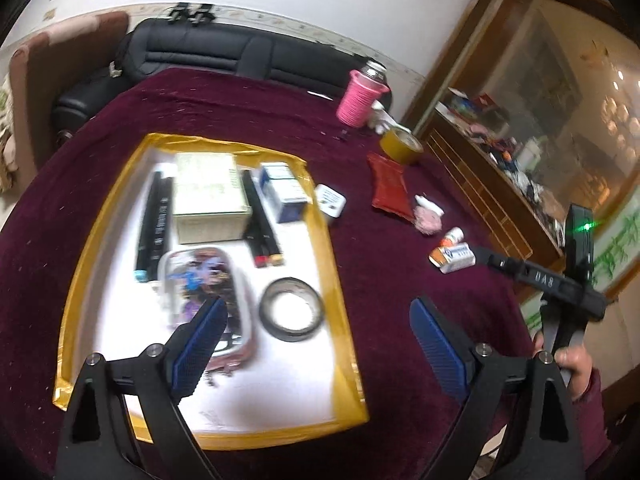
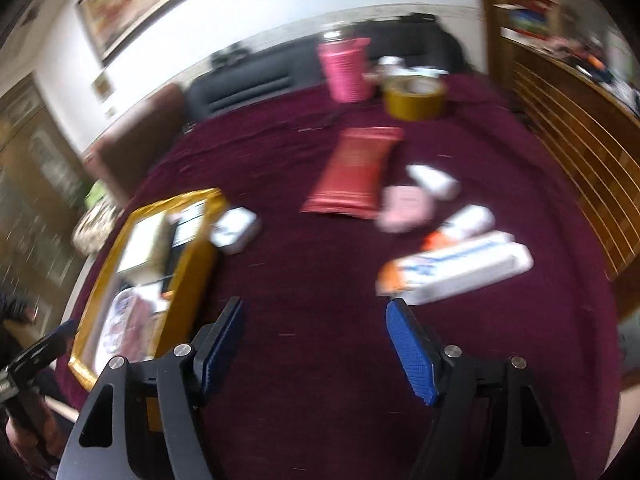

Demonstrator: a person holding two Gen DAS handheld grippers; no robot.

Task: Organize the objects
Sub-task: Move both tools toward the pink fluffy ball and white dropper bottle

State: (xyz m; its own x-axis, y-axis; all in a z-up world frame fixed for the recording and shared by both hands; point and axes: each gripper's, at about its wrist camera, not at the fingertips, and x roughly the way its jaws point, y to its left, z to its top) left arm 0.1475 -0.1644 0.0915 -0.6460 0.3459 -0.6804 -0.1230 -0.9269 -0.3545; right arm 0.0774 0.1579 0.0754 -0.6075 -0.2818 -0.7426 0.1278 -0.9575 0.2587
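Now both fingers spread empty: left gripper (image 1: 316, 320) above tray (image 1: 320, 216), right gripper (image 2: 314, 320) near toothpaste box (image 2: 456, 268).

both grippers are wide open with nothing between the pads. left gripper (image 1: 316, 344) is tilted downward, its blue ribbed fingers (image 1: 202, 344) spread far apart and clear of anything. right gripper (image 2: 314, 350) is angled down too, jaws apart and empty, and its view is pretty smeared. from the left wrist camera you can see the right hand (image 1: 570, 364) wrapped around the black handle of its tool, dark red sleeve behind it. the right camera catches the left hand (image 2: 28, 436) at the lower left edge, gripping its own handle
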